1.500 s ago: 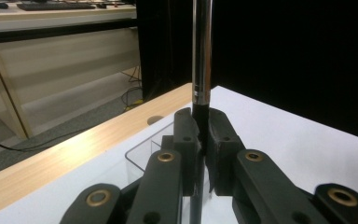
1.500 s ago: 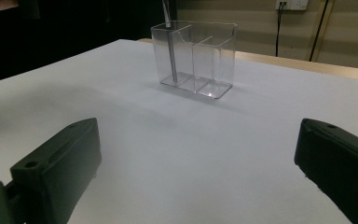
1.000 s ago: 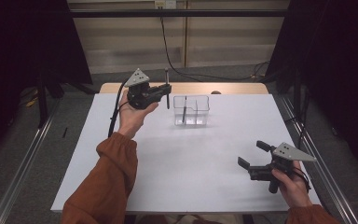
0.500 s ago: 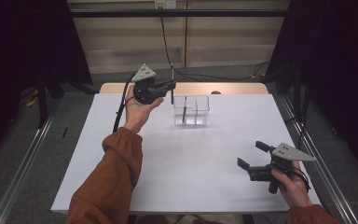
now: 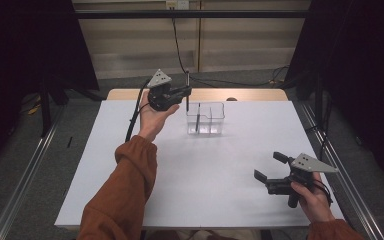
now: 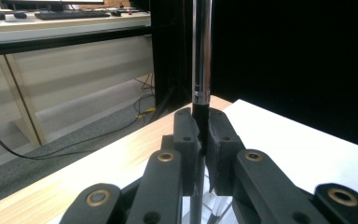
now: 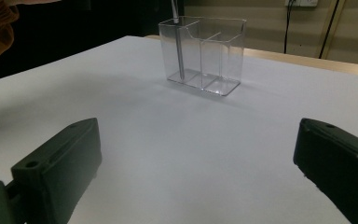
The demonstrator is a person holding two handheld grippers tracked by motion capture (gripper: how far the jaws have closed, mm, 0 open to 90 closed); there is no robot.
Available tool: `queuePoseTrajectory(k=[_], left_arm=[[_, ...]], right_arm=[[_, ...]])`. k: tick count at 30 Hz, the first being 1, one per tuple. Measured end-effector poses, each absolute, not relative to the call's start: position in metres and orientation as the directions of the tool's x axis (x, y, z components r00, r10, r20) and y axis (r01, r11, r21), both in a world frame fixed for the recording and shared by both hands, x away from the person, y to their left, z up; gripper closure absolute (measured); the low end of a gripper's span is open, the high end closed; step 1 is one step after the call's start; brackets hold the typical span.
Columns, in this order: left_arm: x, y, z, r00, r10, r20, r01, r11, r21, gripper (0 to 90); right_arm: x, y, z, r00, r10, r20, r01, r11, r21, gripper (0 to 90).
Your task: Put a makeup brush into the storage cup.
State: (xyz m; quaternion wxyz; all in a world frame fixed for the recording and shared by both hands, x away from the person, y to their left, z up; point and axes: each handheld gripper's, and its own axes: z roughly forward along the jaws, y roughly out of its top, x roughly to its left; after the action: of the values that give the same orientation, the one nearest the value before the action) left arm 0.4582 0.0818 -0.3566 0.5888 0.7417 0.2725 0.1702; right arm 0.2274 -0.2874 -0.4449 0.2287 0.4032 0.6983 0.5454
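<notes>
My left gripper [image 5: 186,93] is raised at the far side of the table, shut on a black and silver pen [image 5: 187,80] that stands upright. In the left gripper view the pen [image 6: 201,56] rises from between the closed jaws of the left gripper [image 6: 201,135]. It hangs just above the left rim of a clear two-compartment holder [image 5: 215,120]. A second thin pen [image 5: 198,119] stands in the holder's left compartment, also seen as the pen [image 7: 181,56] in the holder [image 7: 219,51]. My right gripper [image 5: 269,166] rests open near the front right, nothing between the jaws of the right gripper [image 7: 196,163].
The white table top [image 5: 205,170] ends at a wooden strip [image 5: 250,95] along the far edge. Metal rails [image 5: 25,170] run along both sides on the floor. Cables [image 5: 180,45] hang behind the table.
My left gripper has carried the pen to the right and slightly farther away, from beside the holder to over its left edge. The right gripper has stayed put.
</notes>
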Motion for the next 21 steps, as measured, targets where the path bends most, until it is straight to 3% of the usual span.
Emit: queuePoseTrajectory(k=[21], left_arm=[[0.467,0.069,-0.381,0.782,0.617,-0.088,0.249,-0.180,0.952,84.0]], right_arm=[[0.228,-0.288,-0.446,-0.574,0.809,0.124,0.322,0.084,0.943,1.1]])
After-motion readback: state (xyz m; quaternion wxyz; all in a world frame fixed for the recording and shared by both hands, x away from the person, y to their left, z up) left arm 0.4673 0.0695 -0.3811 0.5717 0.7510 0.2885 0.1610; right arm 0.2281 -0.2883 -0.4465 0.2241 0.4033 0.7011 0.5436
